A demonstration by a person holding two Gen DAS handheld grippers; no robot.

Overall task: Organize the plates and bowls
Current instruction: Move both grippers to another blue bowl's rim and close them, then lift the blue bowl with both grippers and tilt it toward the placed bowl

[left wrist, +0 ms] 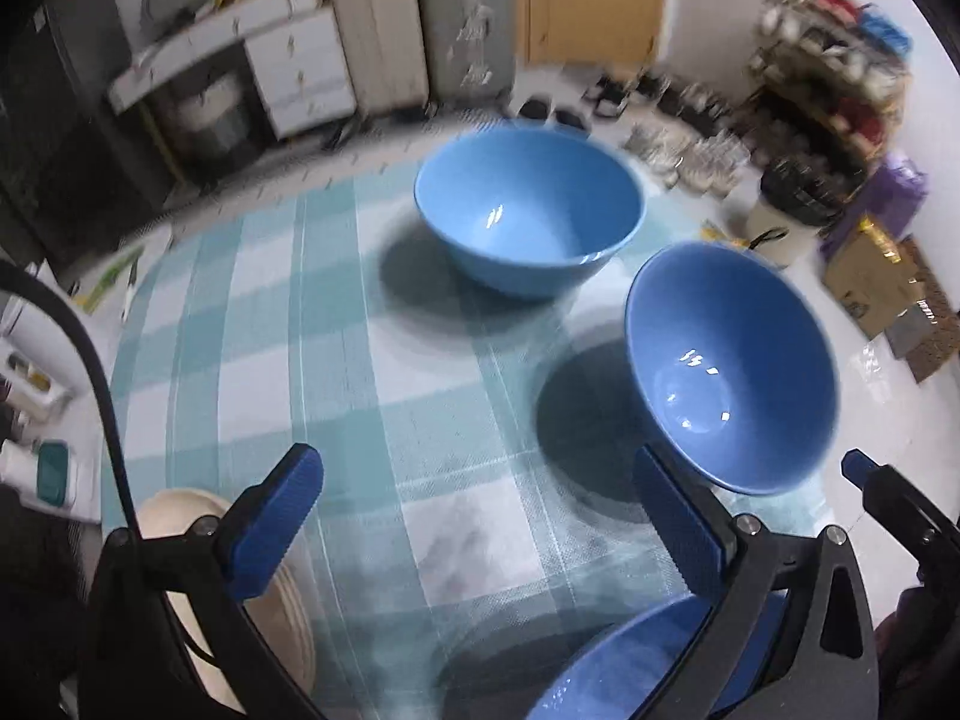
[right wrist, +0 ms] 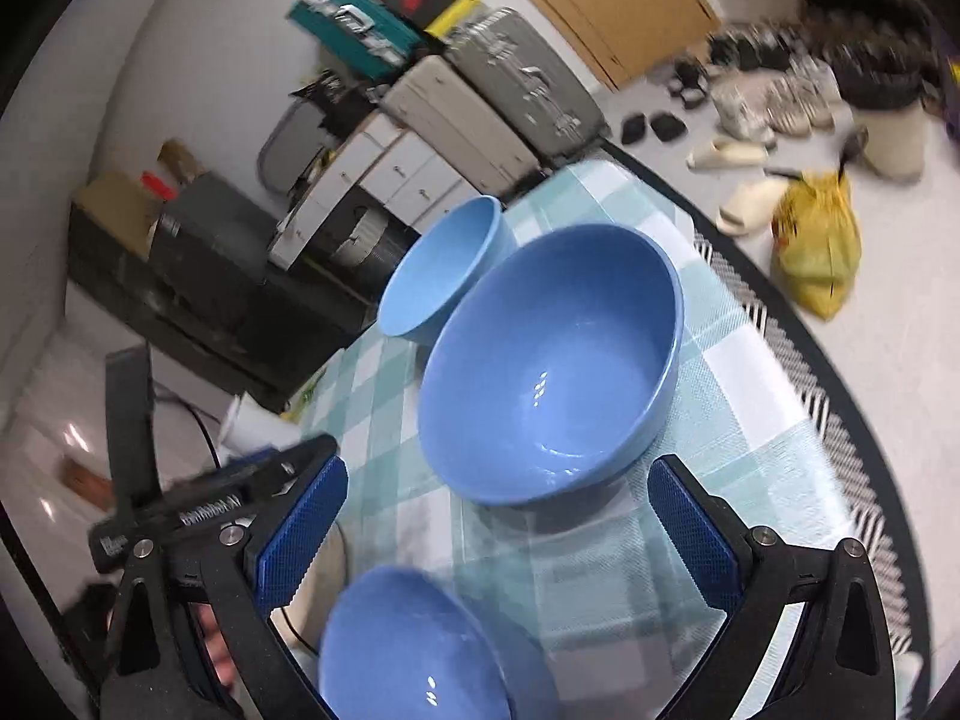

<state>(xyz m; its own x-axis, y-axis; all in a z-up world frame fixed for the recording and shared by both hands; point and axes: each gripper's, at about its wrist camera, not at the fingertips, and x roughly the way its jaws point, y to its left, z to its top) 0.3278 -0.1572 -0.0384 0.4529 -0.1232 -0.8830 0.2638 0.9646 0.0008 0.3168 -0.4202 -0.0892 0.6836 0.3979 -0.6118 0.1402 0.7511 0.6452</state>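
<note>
Three blue bowls stand upright on a table with a teal checked cloth [left wrist: 372,360]. In the left wrist view a light blue bowl [left wrist: 528,210] sits at the far middle and a darker blue bowl [left wrist: 732,366] at the right. A third blue bowl [left wrist: 624,666] shows at the bottom, partly behind a finger. Cream plates [left wrist: 282,606] lie stacked at the bottom left. My left gripper [left wrist: 480,516] is open over bare cloth. In the right wrist view my right gripper [right wrist: 498,528] is open, just short of the darker bowl [right wrist: 552,360]. The light bowl [right wrist: 444,270] is behind it and the third bowl [right wrist: 414,648] below.
The table's right edge has a black-and-white striped border [right wrist: 828,396]. Beyond the far edge are suitcases [left wrist: 420,18] and white drawers [left wrist: 300,66]. Shoes [right wrist: 780,96] and a yellow bag [right wrist: 816,246] lie on the floor. A black cable [left wrist: 90,372] runs at the left.
</note>
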